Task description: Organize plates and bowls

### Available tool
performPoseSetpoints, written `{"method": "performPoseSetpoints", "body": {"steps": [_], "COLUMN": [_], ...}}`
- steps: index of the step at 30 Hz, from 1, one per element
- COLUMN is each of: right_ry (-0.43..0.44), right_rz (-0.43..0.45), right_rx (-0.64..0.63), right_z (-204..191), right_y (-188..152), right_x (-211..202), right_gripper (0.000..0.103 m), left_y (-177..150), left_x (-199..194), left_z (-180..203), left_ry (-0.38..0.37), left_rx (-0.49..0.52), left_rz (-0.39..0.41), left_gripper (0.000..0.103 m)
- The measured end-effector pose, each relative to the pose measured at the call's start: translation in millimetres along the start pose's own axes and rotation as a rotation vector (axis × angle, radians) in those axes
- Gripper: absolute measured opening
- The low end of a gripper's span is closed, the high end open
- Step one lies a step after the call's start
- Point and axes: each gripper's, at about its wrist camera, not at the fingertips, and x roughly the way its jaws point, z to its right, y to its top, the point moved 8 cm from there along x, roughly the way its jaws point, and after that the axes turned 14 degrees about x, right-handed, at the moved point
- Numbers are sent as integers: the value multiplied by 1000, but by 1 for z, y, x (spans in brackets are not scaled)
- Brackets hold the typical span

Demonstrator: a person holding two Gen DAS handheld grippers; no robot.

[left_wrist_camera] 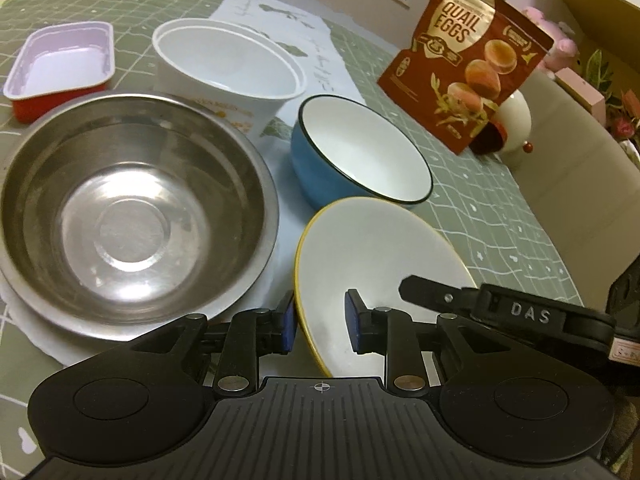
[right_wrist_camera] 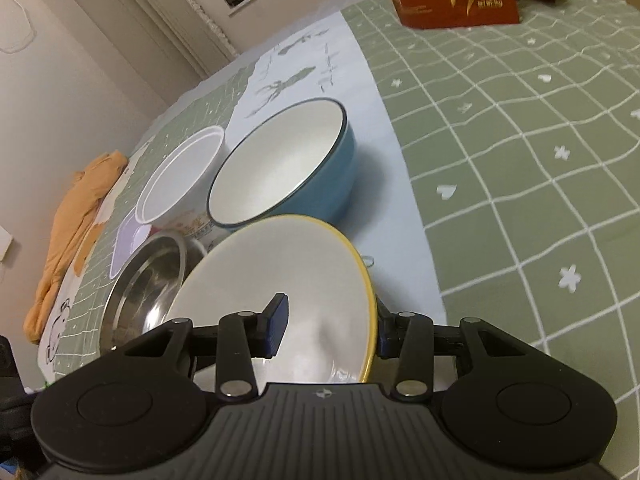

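Observation:
A white plate with a yellow rim hangs tilted between both grippers. My left gripper is shut on its near-left rim, one blue pad outside and one on the white inner face. My right gripper is shut on the plate's other side, and one of its black fingers shows at the plate's right edge. Left of the plate sits a large steel bowl. Just beyond the plate stands a blue bowl with a white inside.
A white plastic tub and a red tray with a lilac inside stand behind the steel bowl. A quail-egg bag stands at the back right. An orange cloth lies at the far left. A green checked cloth covers the table.

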Motion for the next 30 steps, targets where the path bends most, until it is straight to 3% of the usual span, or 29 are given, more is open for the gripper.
{"method": "performPoseSetpoints", "body": {"steps": [11, 19, 30], "right_ry": [-6, 12, -4], "right_rz": [35, 56, 53], "right_rx": [-5, -5, -20], "right_z": [4, 3, 4], "right_y": [6, 9, 5], "right_x": [-9, -19, -18], "right_gripper": [42, 42, 42], "left_y": [-3, 0, 12], "left_x": [-4, -13, 1], "left_z": [0, -6, -3], "left_ry": [-72, -78, -74], "left_rx": [-12, -55, 23], "left_rz": [-2, 4, -3], "left_gripper": [29, 29, 28]}}
